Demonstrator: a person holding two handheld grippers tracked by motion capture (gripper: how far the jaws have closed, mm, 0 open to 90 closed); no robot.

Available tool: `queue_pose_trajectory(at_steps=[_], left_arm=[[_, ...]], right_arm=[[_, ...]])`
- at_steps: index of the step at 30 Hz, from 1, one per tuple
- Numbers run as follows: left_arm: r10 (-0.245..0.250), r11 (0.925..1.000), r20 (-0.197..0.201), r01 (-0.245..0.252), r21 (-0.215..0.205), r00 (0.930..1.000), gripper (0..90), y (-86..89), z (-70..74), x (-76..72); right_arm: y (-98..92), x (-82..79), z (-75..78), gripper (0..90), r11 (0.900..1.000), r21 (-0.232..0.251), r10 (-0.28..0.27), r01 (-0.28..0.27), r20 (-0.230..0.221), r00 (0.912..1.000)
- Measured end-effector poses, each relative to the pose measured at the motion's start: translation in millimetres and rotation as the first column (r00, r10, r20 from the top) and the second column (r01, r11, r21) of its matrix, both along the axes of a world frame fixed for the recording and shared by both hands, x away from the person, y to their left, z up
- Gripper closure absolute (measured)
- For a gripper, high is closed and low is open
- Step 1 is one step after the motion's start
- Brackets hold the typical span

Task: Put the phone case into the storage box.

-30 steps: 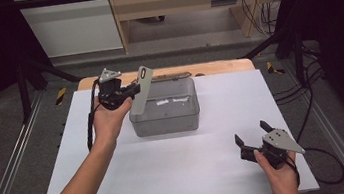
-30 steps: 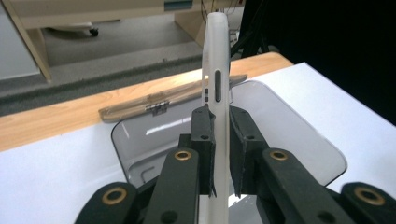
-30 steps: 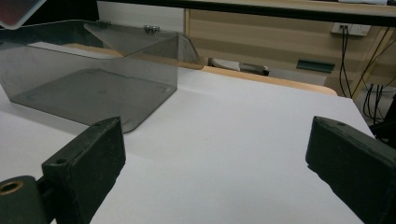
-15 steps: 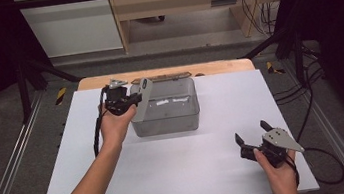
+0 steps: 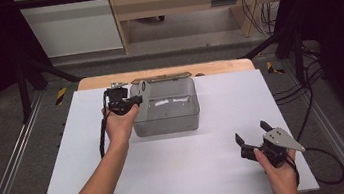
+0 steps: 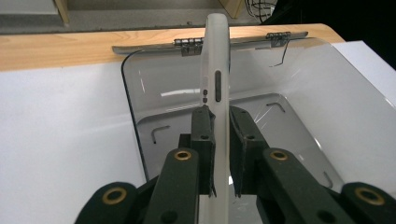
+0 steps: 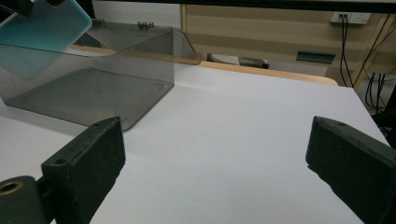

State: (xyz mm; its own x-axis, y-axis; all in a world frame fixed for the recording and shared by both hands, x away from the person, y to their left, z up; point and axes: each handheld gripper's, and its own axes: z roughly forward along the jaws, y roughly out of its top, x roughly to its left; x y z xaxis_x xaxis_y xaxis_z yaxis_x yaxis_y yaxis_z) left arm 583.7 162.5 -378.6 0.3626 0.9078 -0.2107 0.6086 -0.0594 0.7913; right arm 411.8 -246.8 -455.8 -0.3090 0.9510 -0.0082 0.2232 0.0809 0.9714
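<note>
phone [image 6: 215,88], edge-on in its pale case with the side buttons facing me, sits clamped between the jaws of my left gripper [image 6: 218,140], hanging over the open top of the smoky clear plastic box [image 5: 166,107] at its left end. in the right gripper view its teal back [image 7: 44,28] shows tilted above the box wall.

to do this well i'd lower it straight, keeping it off the near left wall, and let the bottom edge reach the box floor before easing the jaws apart, so it lies down and doesn't drop. the hinged lid [image 6: 210,42] lies folded back behind the box on the wooden table edge [image 6: 60,49], out of the way.

my right gripper [image 5: 253,139] rests wide open and empty on the white table top [image 5: 180,171], well apart from the box.
</note>
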Motion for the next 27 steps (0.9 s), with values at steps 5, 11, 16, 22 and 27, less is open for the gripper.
queue_pose_trajectory(at_steps=[5,11,16,22,27], left_arm=[[0.042,0.9984,-0.018,-0.043,-0.036,0.9989,81.1,-4.4,-2.9,0.9],[0.068,0.9969,-0.048,-0.07,-0.036,0.9965,81.1,-6.7,-10.4,3.0],[0.085,0.9956,-0.079,-0.088,-0.031,0.9932,81.1,-6.6,-17.5,4.7],[0.1,0.9927,-0.107,-0.107,-0.056,0.9892,81.1,-8.2,-20.8,6.8],[0.109,0.9918,-0.111,-0.115,-0.055,0.9879,81.0,-9.6,-21.8,7.6]], right_arm=[[0.2,-0.3,0.0,5.0,1.0,-0.002,0.0,0.0,-0.001,1.0],[0.0,0.2,-0.6,4.9,1.0,-0.001,-0.001,0.001,-0.005,1.0],[0.1,0.0,-0.7,4.9,1.0,0.0,0.0,0.0,-0.006,1.0],[0.5,0.5,-0.7,4.5,1.0,0.004,0.005,-0.005,-0.007,1.0],[0.8,0.0,-0.8,4.5,1.0,0.002,0.005,-0.005,-0.009,0.9999]])
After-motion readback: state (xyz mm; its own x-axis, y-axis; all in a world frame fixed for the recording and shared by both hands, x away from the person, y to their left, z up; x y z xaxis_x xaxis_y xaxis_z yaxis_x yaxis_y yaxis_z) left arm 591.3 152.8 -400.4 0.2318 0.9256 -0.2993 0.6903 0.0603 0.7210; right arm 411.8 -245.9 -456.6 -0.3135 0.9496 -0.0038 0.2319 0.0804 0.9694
